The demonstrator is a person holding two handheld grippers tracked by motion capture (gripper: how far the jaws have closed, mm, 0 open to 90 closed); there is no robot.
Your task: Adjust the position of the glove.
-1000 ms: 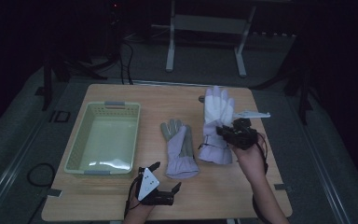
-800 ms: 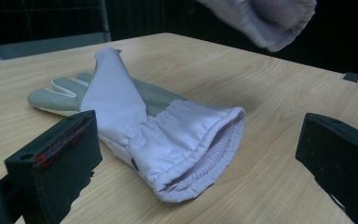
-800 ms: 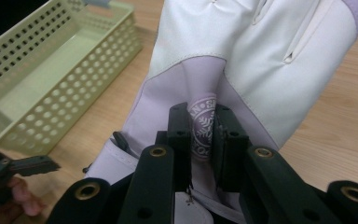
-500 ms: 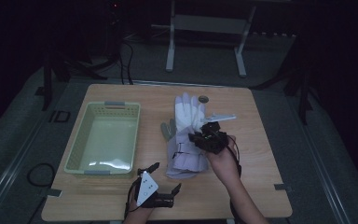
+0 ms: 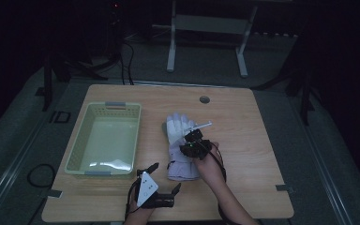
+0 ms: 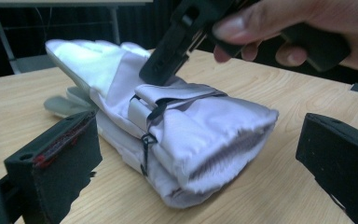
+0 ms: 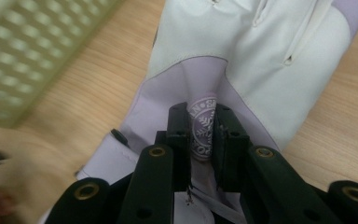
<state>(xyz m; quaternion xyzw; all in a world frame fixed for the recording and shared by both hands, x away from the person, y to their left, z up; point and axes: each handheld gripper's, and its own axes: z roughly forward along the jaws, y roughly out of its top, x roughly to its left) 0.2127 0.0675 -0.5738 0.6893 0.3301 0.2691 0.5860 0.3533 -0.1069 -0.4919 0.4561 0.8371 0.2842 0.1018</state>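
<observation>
A right gripper [image 5: 194, 143] pinched a white-and-lilac fabric glove [image 5: 180, 145] on the light wooden table [image 5: 253, 136]; a pale green plastic basket [image 5: 104, 138] sat nearby; the left gripper [image 5: 161, 180] rested at the near edge.

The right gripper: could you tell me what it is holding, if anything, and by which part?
The right gripper pinches the upper glove by a fold of its lilac back, at the round snowflake badge near the cuff. The left gripper holds nothing.
</observation>
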